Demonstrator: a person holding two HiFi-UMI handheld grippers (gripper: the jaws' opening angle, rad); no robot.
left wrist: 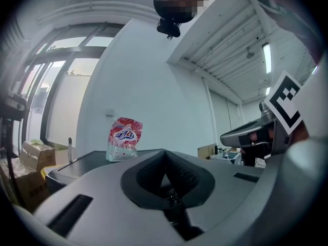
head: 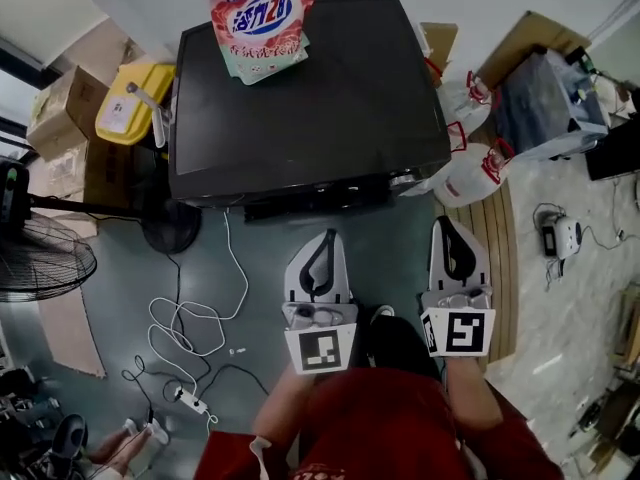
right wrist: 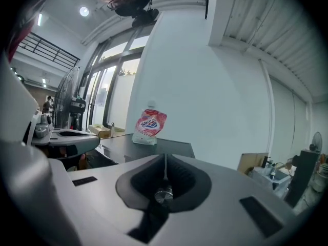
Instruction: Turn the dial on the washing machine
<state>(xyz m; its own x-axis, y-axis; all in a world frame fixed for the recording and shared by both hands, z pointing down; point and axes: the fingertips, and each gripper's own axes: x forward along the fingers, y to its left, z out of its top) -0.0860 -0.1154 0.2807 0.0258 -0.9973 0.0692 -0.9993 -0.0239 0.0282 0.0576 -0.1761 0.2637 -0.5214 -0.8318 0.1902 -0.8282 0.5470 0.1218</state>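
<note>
The washing machine [head: 310, 88] is a black-topped box seen from above, with its front control strip [head: 320, 196] facing me; I cannot make out the dial there. A red-and-white detergent pouch [head: 263, 13] stands on the lid's far left. My left gripper [head: 328, 234] hovers over the floor just short of the machine's front, shut and empty. My right gripper [head: 444, 222] is beside it, near the machine's front right corner, also shut with nothing held. The left gripper view shows that gripper [left wrist: 164, 151] with its jaws meeting below the pouch [left wrist: 123, 139]. In the right gripper view, that gripper [right wrist: 165, 156] looks the same.
A yellow container [head: 135, 101] and cardboard boxes [head: 60, 108] stand left of the machine, with a floor fan [head: 40, 263] nearer me. Cables and a power strip [head: 190, 398] lie on the floor at left. White jugs [head: 470, 168] and a wooden board [head: 502, 268] are at right.
</note>
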